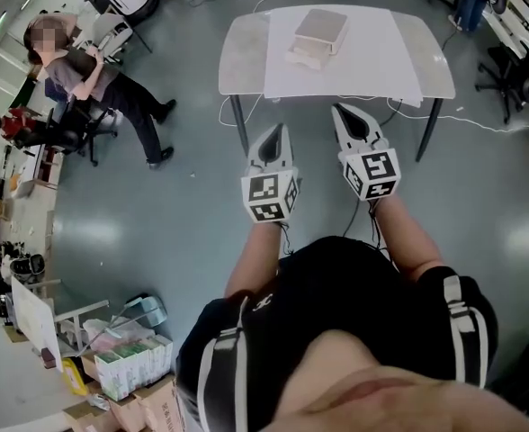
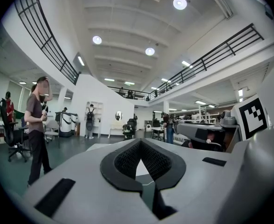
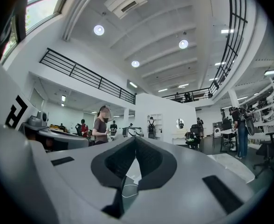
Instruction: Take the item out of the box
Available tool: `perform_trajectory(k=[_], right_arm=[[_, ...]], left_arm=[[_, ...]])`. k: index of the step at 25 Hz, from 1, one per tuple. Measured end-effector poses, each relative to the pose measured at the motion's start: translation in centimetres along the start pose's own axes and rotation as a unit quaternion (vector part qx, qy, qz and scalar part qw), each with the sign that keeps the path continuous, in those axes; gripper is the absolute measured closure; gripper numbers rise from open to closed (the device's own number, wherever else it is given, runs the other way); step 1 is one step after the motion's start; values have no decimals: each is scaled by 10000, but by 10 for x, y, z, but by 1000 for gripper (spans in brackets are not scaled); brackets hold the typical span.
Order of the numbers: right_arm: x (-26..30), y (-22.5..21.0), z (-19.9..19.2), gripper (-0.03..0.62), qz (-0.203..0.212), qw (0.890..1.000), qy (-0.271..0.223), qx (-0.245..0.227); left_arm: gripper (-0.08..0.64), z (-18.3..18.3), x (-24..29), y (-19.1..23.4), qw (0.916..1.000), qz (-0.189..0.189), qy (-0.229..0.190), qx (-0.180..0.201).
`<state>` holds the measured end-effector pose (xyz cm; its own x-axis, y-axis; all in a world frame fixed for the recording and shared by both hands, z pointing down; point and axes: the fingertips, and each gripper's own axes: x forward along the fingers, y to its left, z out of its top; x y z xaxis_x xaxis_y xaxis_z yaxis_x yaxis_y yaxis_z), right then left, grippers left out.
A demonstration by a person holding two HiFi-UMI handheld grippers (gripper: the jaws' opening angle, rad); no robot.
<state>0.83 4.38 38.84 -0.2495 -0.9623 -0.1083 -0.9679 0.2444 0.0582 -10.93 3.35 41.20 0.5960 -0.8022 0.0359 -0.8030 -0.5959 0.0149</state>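
A flat pale box (image 1: 317, 34) with its lid on lies near the far middle of a white table (image 1: 390, 61); what is inside is hidden. I stand a step back from the table with both grippers held up in front of me, short of its near edge. My left gripper (image 1: 278, 129) is shut with nothing in it, and my right gripper (image 1: 337, 108) is shut and empty too. In the left gripper view the jaw tips (image 2: 139, 142) meet, pointing across the hall. The right gripper view shows the same closed tips (image 3: 136, 138).
A person (image 1: 103, 84) stands at the left by an office chair (image 1: 62, 133). Cables (image 1: 480, 120) trail on the floor under and beside the table. Cardboard boxes and clutter (image 1: 130, 367) sit at the lower left. Another chair (image 1: 509, 70) is at the right.
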Motion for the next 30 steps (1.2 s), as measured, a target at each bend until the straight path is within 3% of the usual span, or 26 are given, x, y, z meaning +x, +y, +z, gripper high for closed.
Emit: perform_trajectory(k=[8,16,24,30], right_arm=[[12,18,-3,578,-222,9997,-63,-43],[33,2,-6,578,-315,9995,-95,-34],[79,-31,-17,578,-190,9997,-122,-41],[135,-72,-22,578,-86,9998,-171,-64]], left_arm=[[549,-3,-6,33,9999,-93,-49,2],[549,-11,14,40,9999,-142,-12,-32],[549,-15,61,50,10000,-56,31,33],[549,-8,125,68,9999,51,22,109]])
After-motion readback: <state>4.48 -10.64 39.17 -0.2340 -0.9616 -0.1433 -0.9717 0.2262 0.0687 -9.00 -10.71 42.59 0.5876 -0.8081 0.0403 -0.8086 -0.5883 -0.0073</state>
